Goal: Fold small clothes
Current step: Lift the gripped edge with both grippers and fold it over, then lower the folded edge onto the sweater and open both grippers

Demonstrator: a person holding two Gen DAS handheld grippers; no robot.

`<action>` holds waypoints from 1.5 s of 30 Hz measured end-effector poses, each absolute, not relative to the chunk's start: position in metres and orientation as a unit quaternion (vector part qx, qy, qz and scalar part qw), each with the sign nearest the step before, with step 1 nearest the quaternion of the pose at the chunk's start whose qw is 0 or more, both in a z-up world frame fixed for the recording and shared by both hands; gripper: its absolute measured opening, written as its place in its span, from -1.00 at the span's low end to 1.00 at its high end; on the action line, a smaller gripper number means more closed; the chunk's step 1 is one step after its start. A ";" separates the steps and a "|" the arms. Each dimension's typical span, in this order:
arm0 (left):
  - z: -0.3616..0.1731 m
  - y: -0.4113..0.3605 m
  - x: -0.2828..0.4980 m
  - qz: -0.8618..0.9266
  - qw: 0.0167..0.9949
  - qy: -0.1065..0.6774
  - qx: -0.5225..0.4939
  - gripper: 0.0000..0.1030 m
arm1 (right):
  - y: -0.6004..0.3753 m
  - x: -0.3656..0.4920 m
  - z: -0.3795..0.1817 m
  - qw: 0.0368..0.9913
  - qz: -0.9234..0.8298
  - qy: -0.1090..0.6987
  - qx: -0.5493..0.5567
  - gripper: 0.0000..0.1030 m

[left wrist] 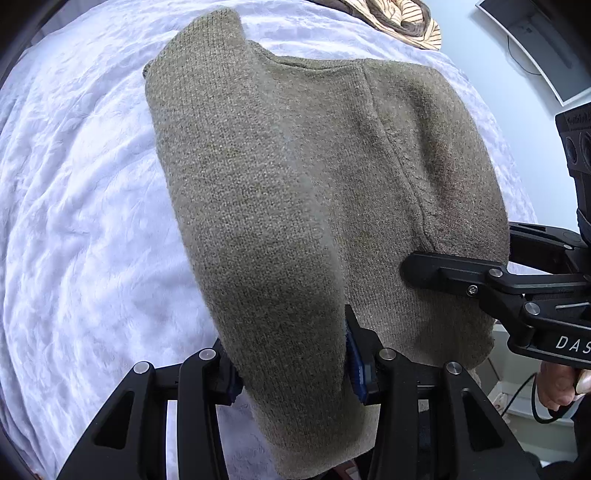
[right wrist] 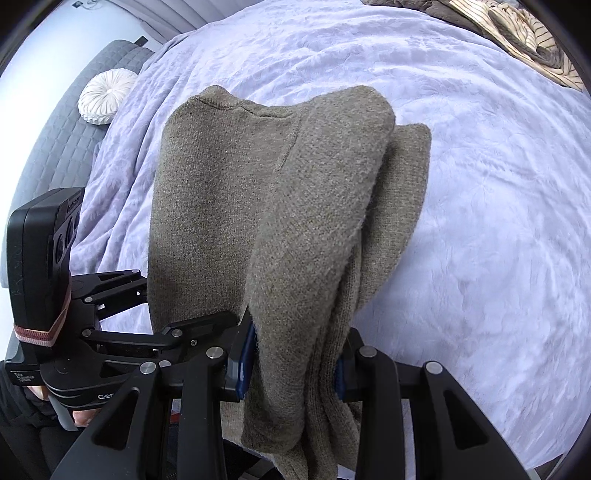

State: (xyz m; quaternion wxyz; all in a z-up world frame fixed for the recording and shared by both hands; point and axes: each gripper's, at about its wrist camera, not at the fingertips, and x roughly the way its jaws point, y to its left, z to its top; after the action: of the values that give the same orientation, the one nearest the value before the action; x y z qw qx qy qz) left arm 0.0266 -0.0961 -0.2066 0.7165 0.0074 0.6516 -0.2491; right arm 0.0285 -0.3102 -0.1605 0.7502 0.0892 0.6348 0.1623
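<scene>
You held the sweater up over the bed with both tongs.

From the left, your left tongs were clamped on a thick fold of the olive knit sweater, which hung draped above the pale lilac bedspread. Your right tongs gripped the bunched layers at its other side. Beyond it, at the far right corner of the bed, lay a striped garment; a round white cushion sat by the grey headboard.
</scene>
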 end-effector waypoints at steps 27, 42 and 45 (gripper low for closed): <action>-0.253 -0.102 0.019 -0.178 0.679 0.713 0.000 -0.11 | -0.297 0.035 -0.221 0.708 0.204 0.671 0.083 -0.30; -0.272 -0.100 0.027 -0.148 0.668 0.729 0.023 0.10 | -0.311 0.043 -0.253 0.695 0.141 0.702 0.066 -0.11; -0.259 -0.093 0.027 -0.140 0.683 0.717 0.017 0.10 | -0.329 0.045 -0.257 0.689 0.124 0.710 0.077 0.02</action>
State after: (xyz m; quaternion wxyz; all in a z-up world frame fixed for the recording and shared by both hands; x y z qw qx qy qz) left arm 0.0274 -0.0935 -0.2586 0.6832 0.0166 0.7165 -0.1402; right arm 0.0454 -0.3289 -0.2574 0.6894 0.0772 0.7096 0.1236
